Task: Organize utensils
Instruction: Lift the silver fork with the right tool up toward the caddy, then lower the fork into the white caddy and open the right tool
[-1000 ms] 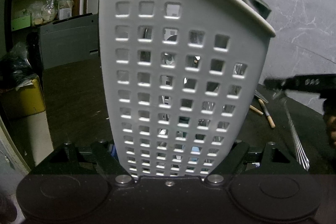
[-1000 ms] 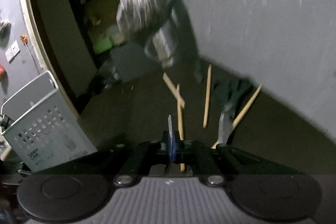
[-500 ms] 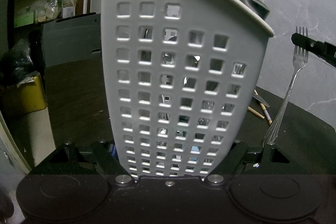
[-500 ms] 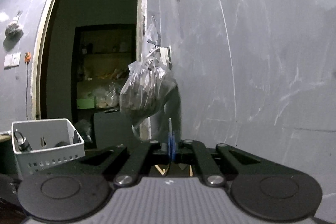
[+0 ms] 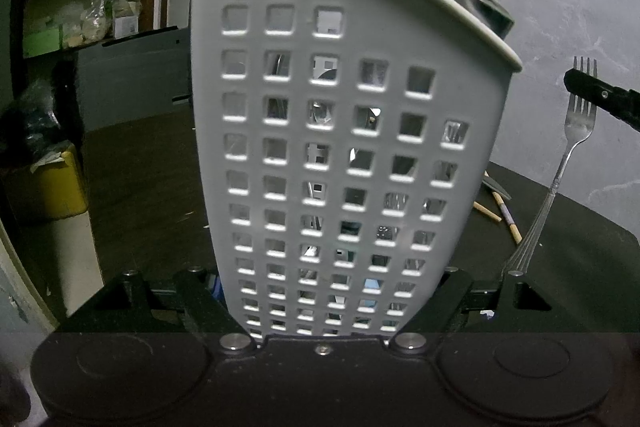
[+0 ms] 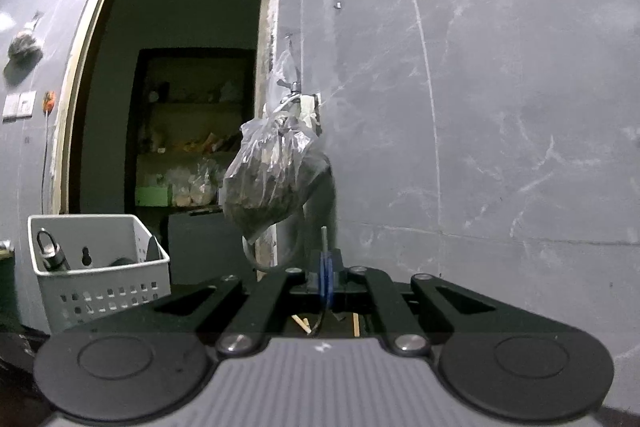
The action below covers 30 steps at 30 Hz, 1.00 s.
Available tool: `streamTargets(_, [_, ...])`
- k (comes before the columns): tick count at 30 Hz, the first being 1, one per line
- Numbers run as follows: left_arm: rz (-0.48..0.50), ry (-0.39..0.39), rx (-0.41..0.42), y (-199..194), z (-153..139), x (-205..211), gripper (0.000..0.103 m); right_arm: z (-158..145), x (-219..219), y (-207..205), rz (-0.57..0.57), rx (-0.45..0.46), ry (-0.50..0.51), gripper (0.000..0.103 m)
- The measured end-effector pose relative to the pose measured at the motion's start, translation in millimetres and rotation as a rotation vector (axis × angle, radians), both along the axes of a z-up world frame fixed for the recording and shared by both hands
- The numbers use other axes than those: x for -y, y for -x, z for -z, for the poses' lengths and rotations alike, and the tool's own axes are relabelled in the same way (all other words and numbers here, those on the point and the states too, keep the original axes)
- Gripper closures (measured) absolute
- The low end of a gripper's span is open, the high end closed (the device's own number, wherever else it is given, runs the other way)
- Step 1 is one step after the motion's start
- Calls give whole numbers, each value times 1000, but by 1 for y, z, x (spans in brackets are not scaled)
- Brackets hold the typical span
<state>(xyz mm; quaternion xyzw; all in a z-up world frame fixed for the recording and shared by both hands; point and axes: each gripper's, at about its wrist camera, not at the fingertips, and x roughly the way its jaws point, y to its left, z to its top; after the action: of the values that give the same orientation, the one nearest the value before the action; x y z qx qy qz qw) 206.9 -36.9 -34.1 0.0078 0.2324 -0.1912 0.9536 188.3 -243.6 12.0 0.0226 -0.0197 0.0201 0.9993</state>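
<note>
My left gripper point(image 5: 325, 293) is shut on a white perforated basket point(image 5: 340, 147), whose wall fills the left wrist view. A metal tool with a loop handle point(image 5: 488, 3) pokes above its rim, and more utensils show through the holes. At the right edge of that view my right gripper point(image 5: 592, 93) is shut on the tines of a silver fork point(image 5: 576, 135), handle hanging down. In the right wrist view the fork point(image 6: 325, 239) appears edge-on between the blue pads of the right gripper point(image 6: 325, 267), and the basket point(image 6: 100, 267) stands at the lower left.
Wooden chopsticks point(image 5: 506, 215) and a knife lie on the dark table point(image 5: 580, 267) behind the basket. A filled plastic bag point(image 6: 276, 183) hangs on the grey wall beside a doorway with shelves. A yellow box point(image 5: 48, 179) sits at far left.
The right gripper swung up from facing the table to facing the wall, carrying the fork. In the left wrist view the fork rose and now hangs tines up. The basket stayed put.
</note>
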Motion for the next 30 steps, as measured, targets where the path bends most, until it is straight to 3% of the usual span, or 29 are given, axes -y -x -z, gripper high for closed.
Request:
streamTargets(8, [31,-6,3,-5,-3,-4,23,0,-1,8,39,12,-34,101])
streamTargets(17, [49,-104,88,5,-6,5,27,-12,2,22,67,59,7,101])
streamTargets(30, [55,-78,92,4,-2,4,28,-17,0,16,54,47,24,101])
